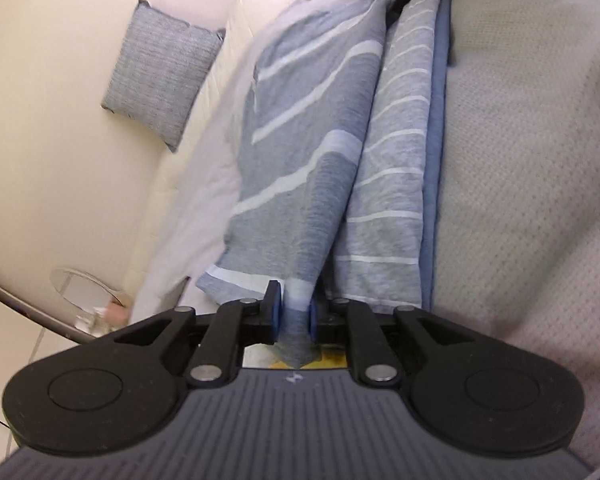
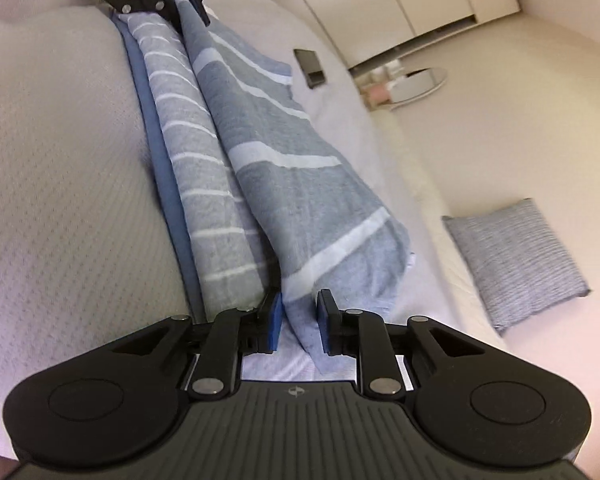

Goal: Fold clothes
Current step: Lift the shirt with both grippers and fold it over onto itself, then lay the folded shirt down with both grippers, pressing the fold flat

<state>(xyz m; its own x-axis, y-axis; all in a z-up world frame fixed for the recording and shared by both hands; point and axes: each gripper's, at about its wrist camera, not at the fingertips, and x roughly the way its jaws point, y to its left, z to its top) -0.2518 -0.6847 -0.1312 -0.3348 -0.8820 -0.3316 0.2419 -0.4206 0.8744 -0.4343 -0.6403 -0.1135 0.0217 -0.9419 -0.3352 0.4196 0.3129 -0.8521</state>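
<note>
Presently, read from nine o'clock across to three o'clock in the left wrist view:

Grey cushion [image 1: 162, 80]: leans at ten o'clock against the cream wall, well apart from the work, so it plays no part in the fold.

Bed [image 1: 204, 208]: its pale sheet runs beneath the garment from seven o'clock up to twelve o'clock, giving a flat place to lay the cloth down.

Striped garment [image 1: 300, 152]: blue-grey with white bands, it hangs doubled and stretched between the two grippers above the bed, probably pulled taut so the fold line stays straight.

Left gripper [image 1: 293, 316]: nearly closed at six o'clock, its blue pads pinch one bunched corner of the garment.

Right gripper [image 2: 298, 322]: seen at twelve o'clock in the left view; in its own view the pads stand slightly apart with the cloth's other corner passing between them, seemingly gripped.

Person's top [image 1: 520, 180]: pale textured fabric fills three o'clock, with the garment's inner layer touching it, likely braced against the body for steadiness.

Dark phone [image 2: 309, 67]: lies on the bed at one o'clock in the right wrist view, clear of the cloth.

Stage: judged a mid-fold hold, with lowering onto the bed not yet done.
</note>
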